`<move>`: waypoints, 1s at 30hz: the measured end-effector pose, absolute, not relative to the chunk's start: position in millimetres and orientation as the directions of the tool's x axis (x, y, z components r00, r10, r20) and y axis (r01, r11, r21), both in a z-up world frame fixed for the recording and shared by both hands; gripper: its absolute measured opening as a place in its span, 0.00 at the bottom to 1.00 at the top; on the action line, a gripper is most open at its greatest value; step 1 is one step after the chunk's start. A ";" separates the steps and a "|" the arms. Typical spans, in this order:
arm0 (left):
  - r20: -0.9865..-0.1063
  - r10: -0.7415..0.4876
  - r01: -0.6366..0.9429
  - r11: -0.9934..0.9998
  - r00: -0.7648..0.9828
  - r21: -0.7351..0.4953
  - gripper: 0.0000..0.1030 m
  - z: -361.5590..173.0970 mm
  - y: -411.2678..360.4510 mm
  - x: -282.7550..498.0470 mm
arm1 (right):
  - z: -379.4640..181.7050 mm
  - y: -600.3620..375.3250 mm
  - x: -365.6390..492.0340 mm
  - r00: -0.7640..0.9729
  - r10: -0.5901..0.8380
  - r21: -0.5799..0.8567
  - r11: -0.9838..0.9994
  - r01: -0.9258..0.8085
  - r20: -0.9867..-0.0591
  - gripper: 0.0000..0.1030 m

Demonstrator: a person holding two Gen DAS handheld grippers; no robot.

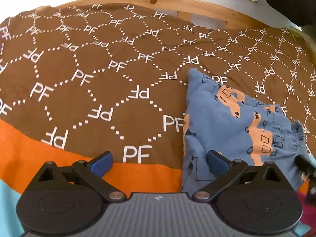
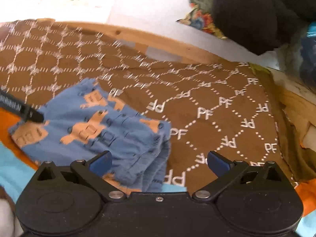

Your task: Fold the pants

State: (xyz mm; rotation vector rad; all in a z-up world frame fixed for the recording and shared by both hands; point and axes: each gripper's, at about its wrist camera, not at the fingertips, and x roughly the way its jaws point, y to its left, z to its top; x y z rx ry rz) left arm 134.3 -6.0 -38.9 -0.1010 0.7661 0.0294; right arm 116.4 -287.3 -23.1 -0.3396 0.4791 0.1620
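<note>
Left wrist view: left gripper point(image 1: 159, 163) fingers spread wide, empty, beside the folded pants point(image 1: 233, 126) on the bed's brown blanket point(image 1: 98, 69); right gripper point(image 2: 159, 163) released too.

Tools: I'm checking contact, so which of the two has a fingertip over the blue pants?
The left tool: its right finger lies over the blue pants. The right tool hangs open beside the waistband, over the brown blanket.

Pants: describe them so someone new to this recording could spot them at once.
A brown blanket printed with white "PF" letters covers the bed. Near its front edge, where an orange band begins, lie the pants, folded into a small bundle. They are the only blue cloth with peach vehicle drawings, and have a gathered elastic waistband.
</note>
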 end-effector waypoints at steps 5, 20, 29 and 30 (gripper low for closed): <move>-0.688 -0.011 -0.060 0.995 0.726 -0.079 1.00 -40.2 -6.3 134.8 | -34.2 -285.7 117.4 0.862 0.068 -0.285 0.928 -0.239 -0.502 0.99; -0.710 -0.094 0.057 0.995 0.698 -0.076 1.00 -37.9 -18.5 112.6 | 1.0 -291.9 154.8 0.855 0.196 -0.195 0.927 -0.322 -0.480 0.99; -0.689 -0.109 0.067 0.994 0.717 -0.087 1.00 -44.3 -15.9 105.6 | -25.1 -269.3 243.3 0.769 0.144 -0.316 0.852 -0.416 -0.623 0.99; -0.687 -0.109 0.070 0.994 0.718 -0.084 1.00 -45.0 -16.1 105.3 | -26.5 -271.7 244.0 0.781 0.125 -0.337 0.852 -0.400 -0.612 0.99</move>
